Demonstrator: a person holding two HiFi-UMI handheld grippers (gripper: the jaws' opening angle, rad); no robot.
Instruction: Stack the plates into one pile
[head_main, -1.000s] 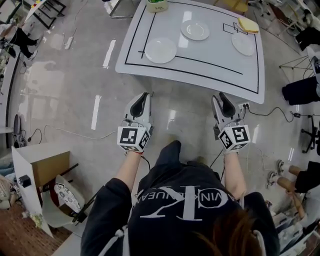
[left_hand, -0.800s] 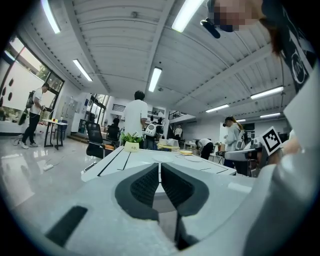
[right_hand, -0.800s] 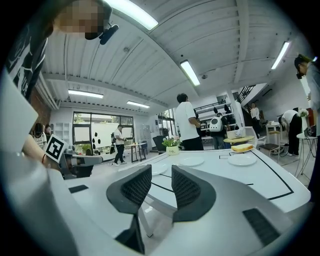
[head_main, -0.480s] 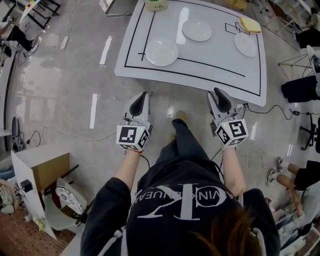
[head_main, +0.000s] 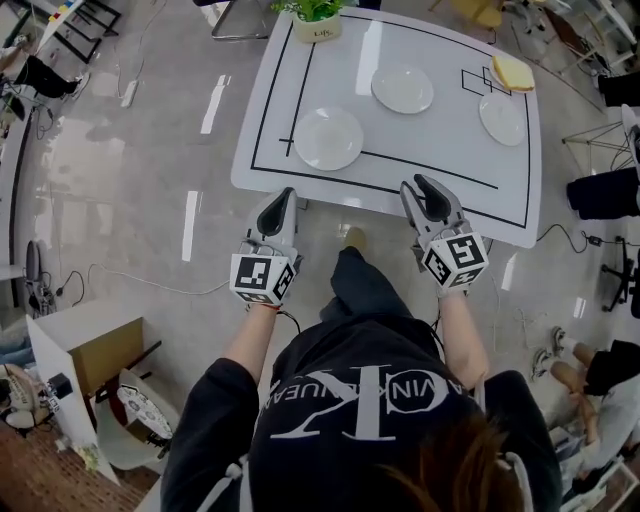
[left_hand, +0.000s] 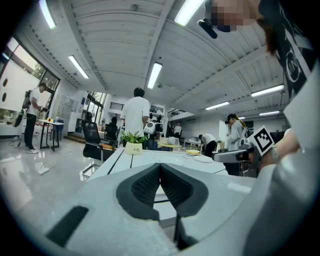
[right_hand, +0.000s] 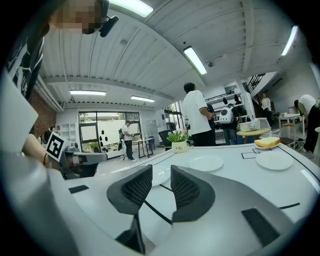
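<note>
Three white plates lie apart on the white table (head_main: 270, 160): a near-left plate (head_main: 329, 138), a middle plate (head_main: 402, 88) and a far-right plate (head_main: 502, 119). In the right gripper view the middle plate (right_hand: 205, 162) and the right plate (right_hand: 274, 160) show beyond the jaws. My left gripper (head_main: 285, 197) is shut and empty, just short of the table's near edge; its tips (left_hand: 160, 165) touch. My right gripper (head_main: 425, 190) reaches over the near edge, open; its jaws (right_hand: 161, 170) have just been closing a little with nothing between them.
A potted plant (head_main: 318, 18) stands at the table's far left corner. A yellow block on a small dish (head_main: 511, 72) sits at the far right. Black lines mark the tabletop. People, chairs and other tables are around the room; cables lie on the floor right of the table.
Both grippers have moved forward toward the table. The right one now reaches over the near edge, and the left one has come up close to it.
</note>
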